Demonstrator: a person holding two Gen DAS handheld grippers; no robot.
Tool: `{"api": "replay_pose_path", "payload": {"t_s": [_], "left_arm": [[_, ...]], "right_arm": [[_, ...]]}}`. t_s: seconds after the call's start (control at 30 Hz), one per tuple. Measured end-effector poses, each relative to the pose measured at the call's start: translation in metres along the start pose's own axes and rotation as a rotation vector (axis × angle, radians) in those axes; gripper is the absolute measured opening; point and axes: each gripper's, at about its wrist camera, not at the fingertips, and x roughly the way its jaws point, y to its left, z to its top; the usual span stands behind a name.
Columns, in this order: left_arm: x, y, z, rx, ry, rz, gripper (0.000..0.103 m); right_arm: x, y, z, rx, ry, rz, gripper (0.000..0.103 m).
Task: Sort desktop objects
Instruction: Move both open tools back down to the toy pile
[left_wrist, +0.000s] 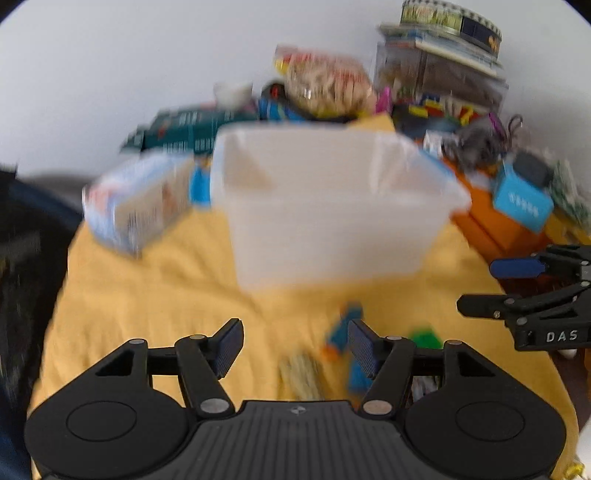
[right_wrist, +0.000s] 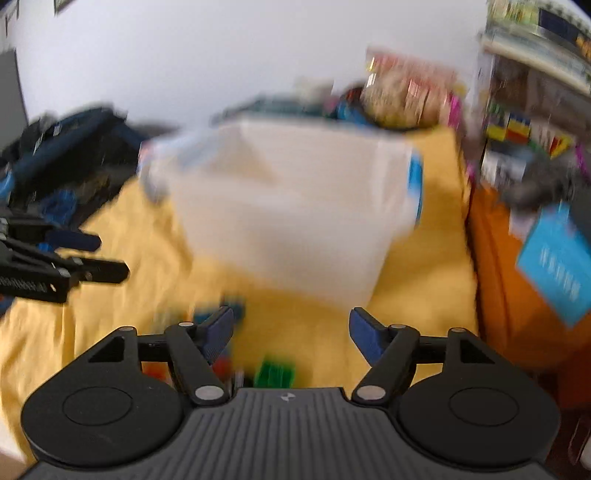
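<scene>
Toys are lying scattered on the yellow cloth just in front of the translucent bin, among them a green block and blue pieces. Left gripper is hovering wide open over them, holding nothing; right gripper is likewise gaping and empty. Both views are smearing with blur, so a hasty grab is risking a missed pinch, bunched cloth, or the two grippers colliding.

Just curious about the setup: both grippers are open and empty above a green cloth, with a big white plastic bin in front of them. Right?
Nearly. The cloth is yellow, not green, as the left wrist view shows. Both the left gripper and right gripper are open and empty, facing the white plastic bin.
</scene>
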Motion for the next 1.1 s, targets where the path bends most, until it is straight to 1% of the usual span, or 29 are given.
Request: {"api": "replay_pose_path", "payload": {"t_s": [0.1,0.2,0.27,0.33,0.4,0.53,0.57,0.63,0.7,0.77,0.83,0.87,0.9,0.93,1.03,1.1], "left_arm": [[0.002,-0.004,-0.03,-0.024,0.072,0.008,0.066],[-0.002,-0.011,-0.051,-0.036,0.105,0.012,0.066],[-0.003,-0.016,-0.062,-0.036,0.122,0.008,0.066],[-0.003,-0.02,-0.068,-0.022,0.137,0.019,0.066],[-0.005,-0.025,-0.071,-0.007,0.13,0.044,0.066],[-0.011,-0.03,-0.075,-0.001,0.119,0.06,0.066],[-0.01,-0.031,-0.076,0.003,0.126,0.069,0.066],[-0.009,-0.033,-0.076,0.011,0.138,0.079,0.066],[-0.009,-0.035,-0.077,0.007,0.142,0.068,0.066],[-0.008,-0.036,-0.078,-0.001,0.147,0.03,0.066],[-0.007,-0.039,-0.079,0.001,0.151,0.016,0.066],[-0.006,-0.041,-0.08,0.006,0.156,0.015,0.066],[-0.006,-0.042,-0.08,0.008,0.158,0.012,0.066],[-0.006,-0.042,-0.08,0.01,0.16,0.005,0.066],[-0.006,-0.045,-0.077,0.0,0.162,-0.031,0.066],[-0.007,-0.048,-0.069,-0.013,0.145,-0.069,0.066]], "right_arm": [[0.003,-0.001,-0.029,0.049,0.067,0.019,0.072],[0.002,0.0,-0.049,0.094,0.098,0.023,0.073],[0.003,0.002,-0.056,0.107,0.118,0.022,0.075],[0.002,0.005,-0.062,0.107,0.122,0.031,0.078],[0.0,0.009,-0.063,0.095,0.114,0.027,0.078],[-0.005,0.014,-0.067,0.053,0.088,0.012,0.079],[-0.006,0.015,-0.068,0.048,0.093,0.01,0.079],[-0.006,0.014,-0.07,0.054,0.115,0.022,0.086],[-0.004,0.011,-0.072,0.072,0.147,0.049,0.087],[-0.005,0.009,-0.075,0.08,0.149,0.062,0.083],[-0.006,0.013,-0.076,0.05,0.146,0.063,0.066],[-0.005,0.015,-0.077,0.022,0.154,0.056,0.062],[-0.003,0.018,-0.078,0.003,0.16,0.048,0.05],[-0.002,0.02,-0.078,-0.015,0.164,0.046,0.043],[-0.003,0.025,-0.077,-0.063,0.142,0.038,0.041],[-0.001,0.029,-0.073,-0.141,0.115,0.019,0.041]]}}
